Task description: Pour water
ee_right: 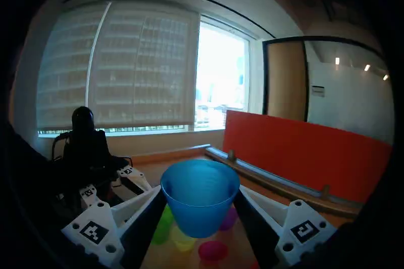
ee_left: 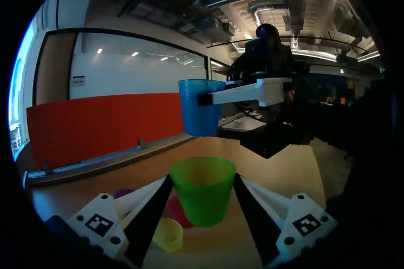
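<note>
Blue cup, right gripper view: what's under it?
Below it: a green cup, yellow cup, pink cup and purple cup. Whatever lies directly behind the blue cup is hidden.

The left gripper (ee_left: 203,184) sits at bottom centre of the left gripper view, both fingers pressed on a green cup (ee_left: 203,203). The right gripper (ee_right: 200,193), at bottom centre of the right gripper view, clamps a blue cup (ee_right: 200,213). In the left gripper view it reaches in level from the right at mid-frame.

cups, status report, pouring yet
Left tongs shut on green cup. Right tongs shut on blue cup, upright, no pour yet. Small cups on table below, none between.
</note>
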The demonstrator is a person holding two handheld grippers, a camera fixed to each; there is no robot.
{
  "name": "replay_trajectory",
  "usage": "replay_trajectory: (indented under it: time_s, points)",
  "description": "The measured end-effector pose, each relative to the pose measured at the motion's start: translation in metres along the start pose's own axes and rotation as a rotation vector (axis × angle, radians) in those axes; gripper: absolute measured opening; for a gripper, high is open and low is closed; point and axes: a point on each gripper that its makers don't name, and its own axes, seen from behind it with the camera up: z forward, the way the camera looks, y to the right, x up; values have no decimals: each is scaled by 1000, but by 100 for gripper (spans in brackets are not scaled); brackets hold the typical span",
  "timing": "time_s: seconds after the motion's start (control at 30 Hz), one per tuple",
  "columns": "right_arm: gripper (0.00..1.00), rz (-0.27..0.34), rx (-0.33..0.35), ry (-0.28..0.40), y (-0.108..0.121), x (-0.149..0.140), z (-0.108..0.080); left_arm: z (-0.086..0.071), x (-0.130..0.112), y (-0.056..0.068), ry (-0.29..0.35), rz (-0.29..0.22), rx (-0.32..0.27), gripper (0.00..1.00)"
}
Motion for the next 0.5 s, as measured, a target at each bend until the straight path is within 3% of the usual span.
replay_trajectory:
  time_s: [0.2, 0.5]
  points:
    - [89, 32, -17, -32, 11, -13, -7, 3, -10, 2, -41, 10, -13, 87]
    - [89, 12, -33, -101, 24, -37, -20, 10, -30, 4, -122, 33, -33, 87]
